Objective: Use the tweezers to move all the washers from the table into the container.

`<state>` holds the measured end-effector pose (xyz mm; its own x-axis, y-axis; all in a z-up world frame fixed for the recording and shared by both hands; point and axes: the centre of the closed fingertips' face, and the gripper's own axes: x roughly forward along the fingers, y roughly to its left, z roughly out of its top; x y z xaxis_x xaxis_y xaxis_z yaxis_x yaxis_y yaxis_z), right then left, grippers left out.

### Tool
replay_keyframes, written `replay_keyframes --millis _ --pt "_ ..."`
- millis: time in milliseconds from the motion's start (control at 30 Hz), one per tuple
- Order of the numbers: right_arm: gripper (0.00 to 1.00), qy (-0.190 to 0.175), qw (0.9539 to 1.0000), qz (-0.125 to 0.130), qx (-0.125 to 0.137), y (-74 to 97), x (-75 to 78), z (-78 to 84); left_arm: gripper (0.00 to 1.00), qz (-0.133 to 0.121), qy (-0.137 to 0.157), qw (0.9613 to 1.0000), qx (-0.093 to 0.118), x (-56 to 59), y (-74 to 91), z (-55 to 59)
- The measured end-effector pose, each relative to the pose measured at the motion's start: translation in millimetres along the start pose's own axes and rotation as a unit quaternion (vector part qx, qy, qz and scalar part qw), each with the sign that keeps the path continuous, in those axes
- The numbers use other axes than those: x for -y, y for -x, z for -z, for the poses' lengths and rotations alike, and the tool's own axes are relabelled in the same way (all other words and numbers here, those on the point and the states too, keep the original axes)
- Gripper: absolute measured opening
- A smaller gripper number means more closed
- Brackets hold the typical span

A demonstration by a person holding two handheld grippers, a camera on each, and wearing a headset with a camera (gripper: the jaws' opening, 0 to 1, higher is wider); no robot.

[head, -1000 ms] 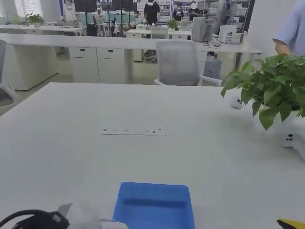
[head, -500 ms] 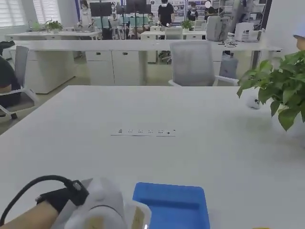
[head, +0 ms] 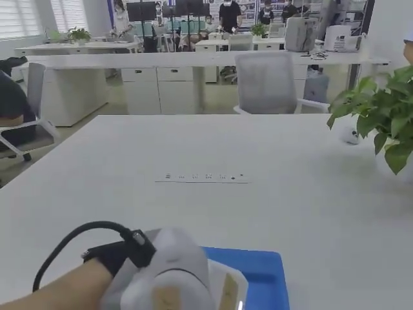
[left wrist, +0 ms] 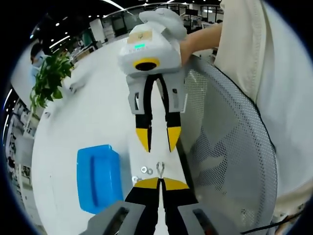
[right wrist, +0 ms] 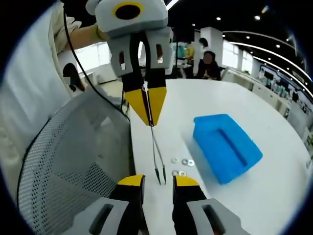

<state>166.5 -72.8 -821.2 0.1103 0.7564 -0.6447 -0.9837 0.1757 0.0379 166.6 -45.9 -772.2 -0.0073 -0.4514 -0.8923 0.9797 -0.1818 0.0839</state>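
The left gripper [right wrist: 149, 115] had its fingers [right wrist: 156, 100] pressed together on the upper end of the tweezers [right wrist: 155, 147], which hung down from them with their two thin tips open a little. The tips sat low over the bench [right wrist: 210, 98], just beside the washers [right wrist: 178, 166] and not touching any of them; whether they met the bench I could not tell. Nothing was pinched between the tips.

The right gripper [right wrist: 159, 182] had its fingers [right wrist: 131, 183] apart and empty. It faced the left one across the washers, with the tweezer tips close in front of its own tips.

The washers lay loose on the bench in a small cluster near the front edge. I counted four in the right gripper view, though they were small and more could have been missed. The container [right wrist: 225, 147] stood near them on the bench, apart from the cluster. Its long recess faced up, and what showed of it looked bare.

In the head view a gripper [head: 174, 281] sat low in front of the container, and I could not tell which side it was.

By my reading the task had barely started. The tweezers were in hand and brought to the pile, but no washer had been lifted, and every washer I could see was yet to go into the container.
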Motion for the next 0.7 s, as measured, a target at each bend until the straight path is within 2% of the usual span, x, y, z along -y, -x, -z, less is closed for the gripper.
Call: replay_keyframes --millis 167,267,300,433,700 --pt "0.18 -0.002 1.0000 0.000 -0.005 -10.6 -1.0 1.7 0.00 0.002 -0.007 0.9999 0.008 0.3 -2.7 -11.1" --pt "0.17 0.010 0.9998 0.003 -0.017 -16.2 0.0 4.3 0.00 0.003 -0.011 0.9998 0.013 0.8 -4.3 -16.4" --pt "0.17 0.016 0.9996 -0.001 -0.025 -17.4 0.0 6.0 0.00 0.004 -0.011 0.9998 0.015 0.8 -4.8 -17.7" --pt "0.15 0.020 0.9994 -0.011 -0.024 -21.6 -1.0 3.4 0.00 0.003 -0.006 0.9996 0.027 -0.1 -7.4 -24.1" --pt "0.07 0.009 0.9990 -0.024 -0.037 -31.6 3.6 4.4 0.00 0.005 0.004 0.9994 0.033 -1.2 -7.8 -23.1"
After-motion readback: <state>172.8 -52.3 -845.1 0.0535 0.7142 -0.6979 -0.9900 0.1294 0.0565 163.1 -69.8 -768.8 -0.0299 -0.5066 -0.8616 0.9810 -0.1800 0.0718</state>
